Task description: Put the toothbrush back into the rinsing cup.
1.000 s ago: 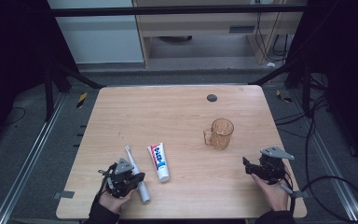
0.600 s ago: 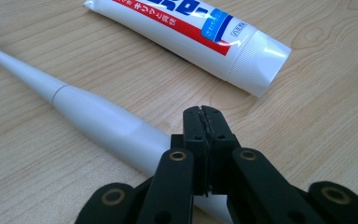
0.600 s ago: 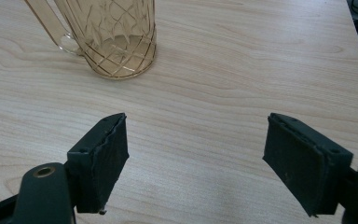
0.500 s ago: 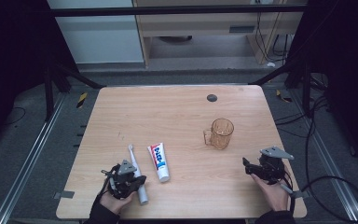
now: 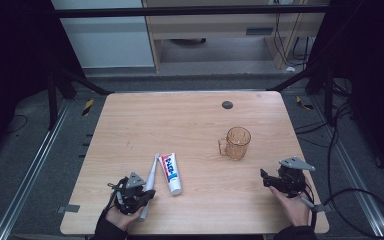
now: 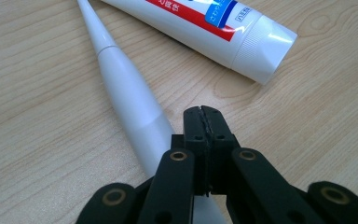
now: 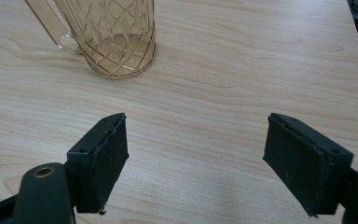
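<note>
From the high view, a wooden table holds a white electric toothbrush lying just beside a toothpaste tube near the front left, and an amber glass mug stands upright right of centre. The left gripper rests at the toothbrush's thick end; the right gripper sits near the front right edge, apart from the mug. In the left gripper view, the jaws are clenched together with nothing between them, and the toothbrush lies alongside to their left, the toothpaste tube beyond. To grasp the handle well, the jaws would likely need to spread first and straddle the thick part, keeping clear of the tube's cap. In the right gripper view, the right gripper stands wide and released over bare wood, the mug ahead to its left, its handle facing left. Open tabletop surrounds the mug; the front edge lies close behind both hands.
</note>
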`<control>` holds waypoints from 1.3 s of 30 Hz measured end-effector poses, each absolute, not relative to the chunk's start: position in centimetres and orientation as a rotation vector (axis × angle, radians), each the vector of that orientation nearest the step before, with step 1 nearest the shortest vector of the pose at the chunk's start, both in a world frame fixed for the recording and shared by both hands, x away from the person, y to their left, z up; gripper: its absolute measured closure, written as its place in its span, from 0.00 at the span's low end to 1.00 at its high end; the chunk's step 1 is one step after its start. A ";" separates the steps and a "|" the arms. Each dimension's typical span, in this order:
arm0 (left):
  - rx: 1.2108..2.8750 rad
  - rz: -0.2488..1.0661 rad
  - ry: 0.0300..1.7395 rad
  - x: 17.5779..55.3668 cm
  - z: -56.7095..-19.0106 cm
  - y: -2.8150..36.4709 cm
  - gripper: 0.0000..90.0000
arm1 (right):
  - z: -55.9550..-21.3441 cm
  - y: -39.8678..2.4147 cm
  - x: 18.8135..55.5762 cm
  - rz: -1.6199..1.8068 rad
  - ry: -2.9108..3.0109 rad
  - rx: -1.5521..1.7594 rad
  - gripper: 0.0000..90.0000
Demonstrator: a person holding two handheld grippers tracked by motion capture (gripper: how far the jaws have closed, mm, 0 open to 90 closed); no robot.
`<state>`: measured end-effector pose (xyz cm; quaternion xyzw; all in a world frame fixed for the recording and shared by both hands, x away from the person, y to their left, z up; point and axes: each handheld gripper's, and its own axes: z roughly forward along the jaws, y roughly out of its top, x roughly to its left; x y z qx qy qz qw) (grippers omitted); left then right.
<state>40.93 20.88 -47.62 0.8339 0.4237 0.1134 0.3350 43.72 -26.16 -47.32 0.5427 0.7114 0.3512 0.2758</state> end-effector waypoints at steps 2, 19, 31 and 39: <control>2.174 0.295 1.106 40.9 -47.6 20.9 0.99 | -47.3 -26.2 43.7 0.946 1.911 1.460 0.24; 2.062 0.391 1.155 41.7 -45.4 22.6 0.89 | -47.3 -26.2 43.8 0.947 1.913 1.458 0.24; 2.059 0.443 1.229 43.8 -44.3 23.4 0.69 | -47.2 -26.1 43.9 0.951 1.906 1.468 0.23; 2.092 0.435 1.269 44.8 -43.8 23.8 0.54 | -47.2 -26.4 43.8 0.950 1.895 1.476 0.23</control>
